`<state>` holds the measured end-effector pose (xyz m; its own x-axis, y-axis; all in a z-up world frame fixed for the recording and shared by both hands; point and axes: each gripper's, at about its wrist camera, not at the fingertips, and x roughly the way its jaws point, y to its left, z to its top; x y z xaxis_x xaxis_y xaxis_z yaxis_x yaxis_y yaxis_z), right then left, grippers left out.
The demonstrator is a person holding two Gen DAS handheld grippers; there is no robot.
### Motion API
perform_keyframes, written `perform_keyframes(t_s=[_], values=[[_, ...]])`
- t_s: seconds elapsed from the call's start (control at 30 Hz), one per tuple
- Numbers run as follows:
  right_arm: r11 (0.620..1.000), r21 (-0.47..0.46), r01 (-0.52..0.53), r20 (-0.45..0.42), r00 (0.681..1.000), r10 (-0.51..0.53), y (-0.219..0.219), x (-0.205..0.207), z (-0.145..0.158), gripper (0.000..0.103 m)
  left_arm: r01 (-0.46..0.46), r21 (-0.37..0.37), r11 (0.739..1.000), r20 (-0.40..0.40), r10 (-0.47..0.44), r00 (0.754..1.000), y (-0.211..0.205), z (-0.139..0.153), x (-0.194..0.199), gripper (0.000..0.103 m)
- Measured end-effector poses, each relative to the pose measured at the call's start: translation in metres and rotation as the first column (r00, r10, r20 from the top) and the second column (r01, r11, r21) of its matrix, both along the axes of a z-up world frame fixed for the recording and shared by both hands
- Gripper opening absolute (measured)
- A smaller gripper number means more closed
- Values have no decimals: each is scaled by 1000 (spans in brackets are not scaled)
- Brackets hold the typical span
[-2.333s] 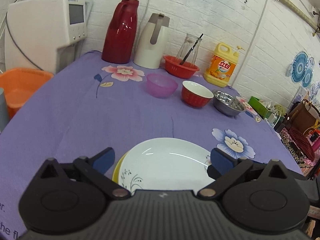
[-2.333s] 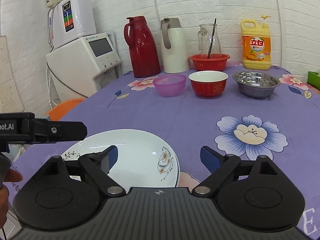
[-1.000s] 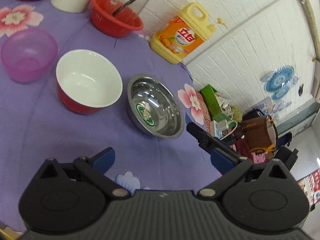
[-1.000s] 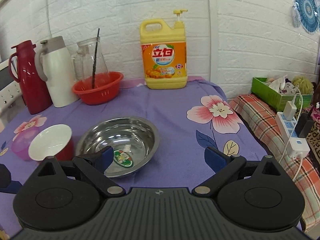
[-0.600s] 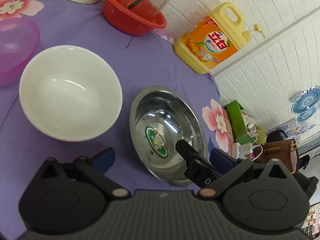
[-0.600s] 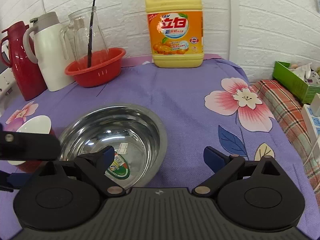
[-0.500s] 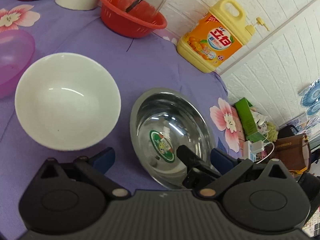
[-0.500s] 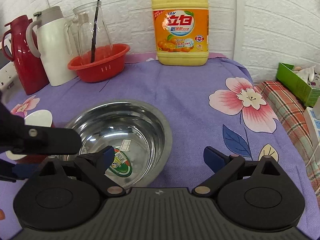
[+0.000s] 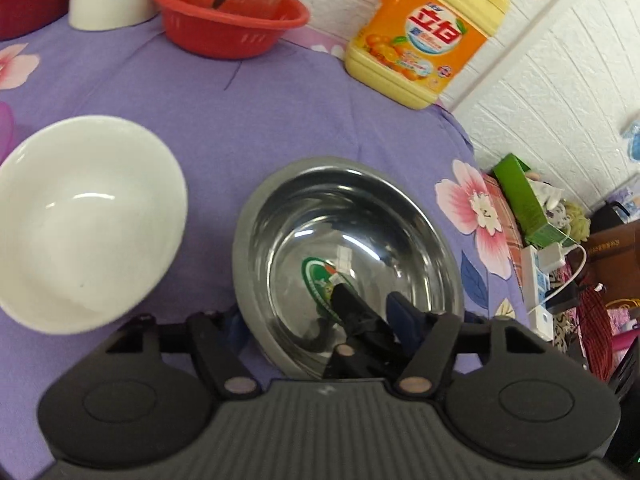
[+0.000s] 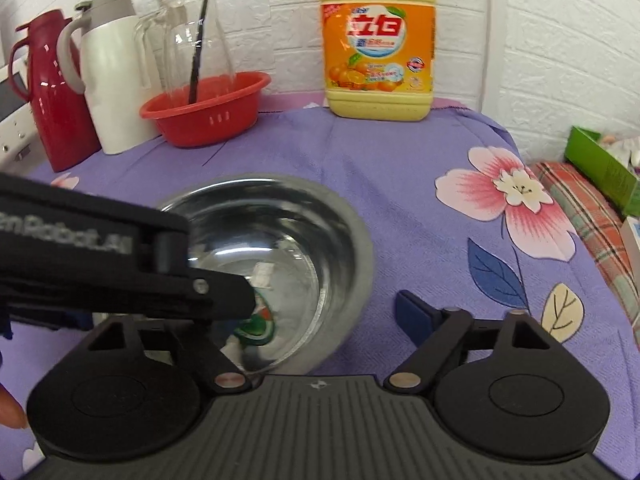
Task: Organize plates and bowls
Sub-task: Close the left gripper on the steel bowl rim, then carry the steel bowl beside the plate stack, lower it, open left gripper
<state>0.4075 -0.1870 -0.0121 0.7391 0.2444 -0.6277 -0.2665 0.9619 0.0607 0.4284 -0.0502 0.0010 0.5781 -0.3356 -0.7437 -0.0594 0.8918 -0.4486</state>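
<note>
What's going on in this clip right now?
A person is sorting dishes on a purple flowered tablecloth. Both hand-held grippers are at the steel bowl: the left hand-held gripper straddles its near rim, and the right hand-held gripper straddles the rim on its side. Whether either is clamping it is unclear. The white bowl sits beside it, untouched.

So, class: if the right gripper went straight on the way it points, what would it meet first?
Probably the steel bowl, whose near rim sits between the right gripper jaws; depth is unclear.
</note>
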Motion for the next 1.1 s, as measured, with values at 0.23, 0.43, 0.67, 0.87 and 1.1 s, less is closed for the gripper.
perform_keyframes(t_s=[0.23, 0.43, 0.67, 0.87, 1.1], values=[[999, 17, -34, -28, 999, 35, 3, -4, 7, 99, 24, 30, 999, 30, -25, 999, 1, 8, -10, 64], [999, 6, -45, -11, 999, 45, 10, -28, 19, 99, 51, 31, 998, 44, -52, 998, 9, 19, -33, 64], [998, -25, -51, -28, 998, 50, 12, -83, 22, 99, 103, 9, 995, 22, -103, 994, 16, 18, -87, 64], [999, -23, -40, -33, 999, 40, 13, -144, 22, 100, 154, 11, 988, 25, -154, 988, 24, 18, -149, 65], [999, 7, -38, -36, 999, 38, 17, -208, 16, 103, 204, 45, 978, 32, -205, 978, 34, 14, -214, 66]])
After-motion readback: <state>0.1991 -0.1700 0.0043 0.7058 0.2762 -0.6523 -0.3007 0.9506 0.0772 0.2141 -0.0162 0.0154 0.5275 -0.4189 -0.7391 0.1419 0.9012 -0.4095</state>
